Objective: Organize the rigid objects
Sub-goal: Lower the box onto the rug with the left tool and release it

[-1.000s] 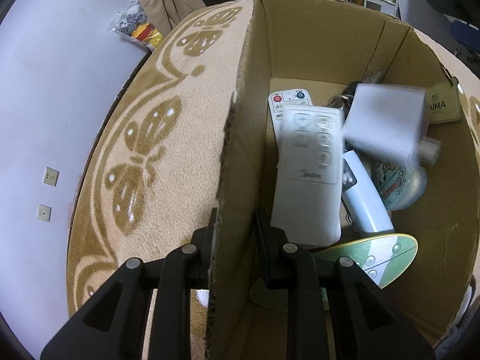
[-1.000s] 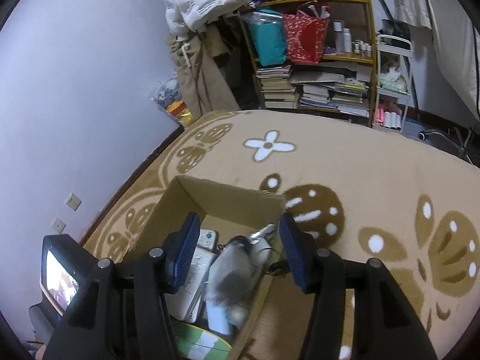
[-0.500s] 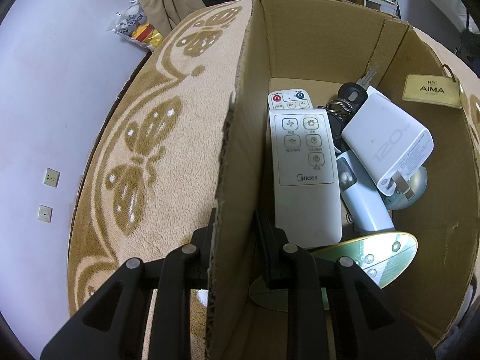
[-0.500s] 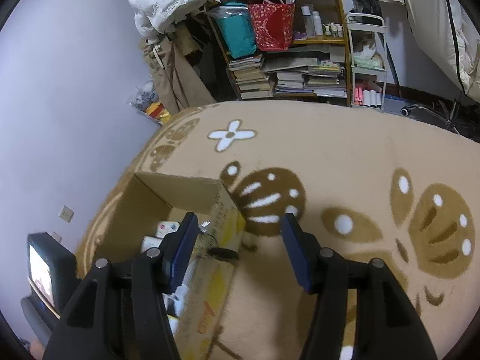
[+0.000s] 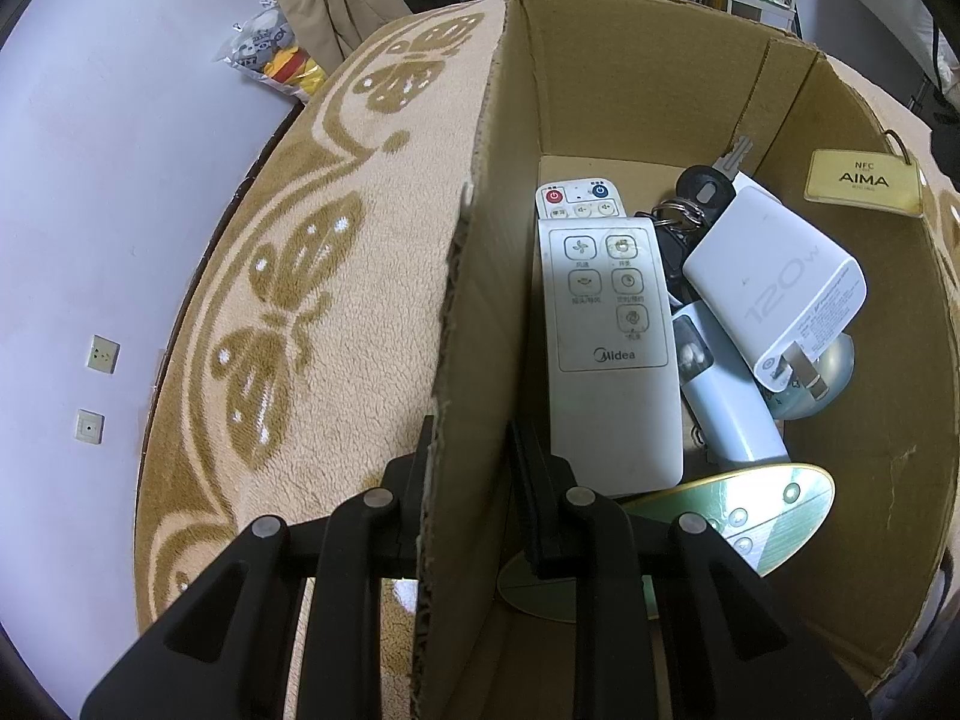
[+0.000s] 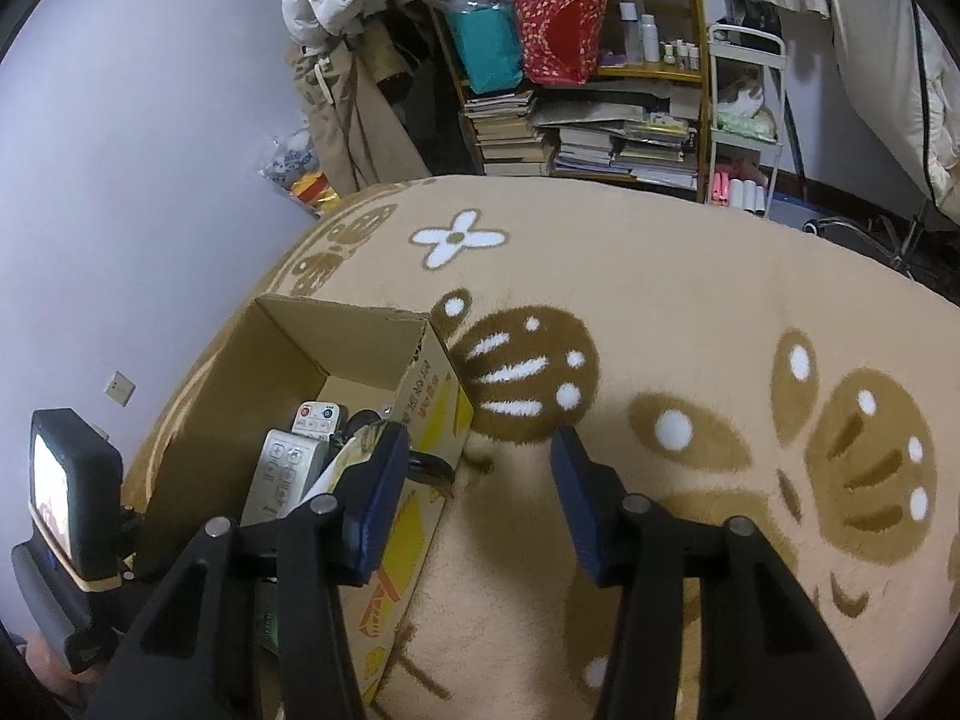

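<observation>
The left gripper (image 5: 468, 450) is clamped on the box (image 5: 888, 396) wall, steadying it. Inside lie the remote (image 5: 606, 354) and charger (image 5: 774, 282), long axes toward 12 and 11 o'clock.

The right gripper (image 6: 474, 498) hovers over the rug (image 6: 690, 312) with nothing between its narrowing jaws. The gold tag (image 5: 864, 183) hangs on the box's rim at the right gripper's 9 o'clock, under its left pad (image 6: 378, 498). The right gripper is nearer, so tipping the tag in probably falls to it.
</observation>
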The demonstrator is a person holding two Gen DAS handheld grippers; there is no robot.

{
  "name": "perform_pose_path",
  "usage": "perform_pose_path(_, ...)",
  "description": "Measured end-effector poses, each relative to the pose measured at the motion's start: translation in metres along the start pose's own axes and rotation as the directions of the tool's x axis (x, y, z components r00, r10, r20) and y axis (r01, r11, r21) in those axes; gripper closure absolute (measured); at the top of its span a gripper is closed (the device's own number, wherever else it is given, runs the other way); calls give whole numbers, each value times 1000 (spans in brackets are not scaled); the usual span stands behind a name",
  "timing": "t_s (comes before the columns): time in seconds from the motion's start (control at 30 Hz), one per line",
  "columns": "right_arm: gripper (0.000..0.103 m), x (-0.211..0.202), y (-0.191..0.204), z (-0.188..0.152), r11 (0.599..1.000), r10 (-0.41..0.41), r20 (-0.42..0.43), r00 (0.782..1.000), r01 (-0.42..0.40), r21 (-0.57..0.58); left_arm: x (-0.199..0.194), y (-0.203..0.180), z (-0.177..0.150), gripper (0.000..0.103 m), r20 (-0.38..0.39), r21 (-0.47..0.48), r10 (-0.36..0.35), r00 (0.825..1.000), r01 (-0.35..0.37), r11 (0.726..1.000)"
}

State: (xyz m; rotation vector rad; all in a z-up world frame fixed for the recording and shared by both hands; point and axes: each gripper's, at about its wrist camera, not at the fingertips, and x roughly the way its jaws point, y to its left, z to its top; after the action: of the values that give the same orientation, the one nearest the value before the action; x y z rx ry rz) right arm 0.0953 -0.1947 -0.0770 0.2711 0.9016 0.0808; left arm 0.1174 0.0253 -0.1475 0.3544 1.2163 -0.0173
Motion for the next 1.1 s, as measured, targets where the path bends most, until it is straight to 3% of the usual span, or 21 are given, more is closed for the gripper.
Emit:
perform_pose_path(0.17, 50, -29, -3, -9, 999, 11, 39, 999, -13, 51, -13, 3, -2, 82, 45, -15, 4, 999, -3, 1000)
perform_pose_path(0.3, 48, -52, -9, -19, 996, 16, 68, 998, -22, 87, -42, 6, -3, 81, 131, -44, -48, 990, 54, 998)
perform_pose_path(0.37, 41, -65, -11, -24, 994, 15, 84, 996, -23, 103, -56, 6, -5, 81, 170, -50, -56, 984, 65, 997)
perform_pose_path(0.53, 35, -91, -16, -37, 991, -18, 97, 995, 5, 134, -88, 0, -16, 68, 264, -21, -94, 960, 103, 994)
perform_pose_path(0.63, 25, -104, -16, -42, 991, -32, 107, 994, 18, 133, -106, -3, -25, 46, 310, -9, -127, 942, 136, 991)
perform_pose_path(0.87, 7, -133, -7, -51, 995, -64, 145, 987, 51, 90, -159, -3, -46, 5, 443, -9, -83, 893, 97, 995)
perform_pose_path(0.93, 2, -140, -3, -55, 996, -70, 153, 986, 60, 71, -174, -1, -53, 1, 486, -17, -72, 871, 92, 996)
perform_pose_path(1.1, 0, -158, 4, -66, 995, -102, 196, 975, 98, 33, -197, 8, -66, 1, 544, -28, -74, 836, 107, 994)
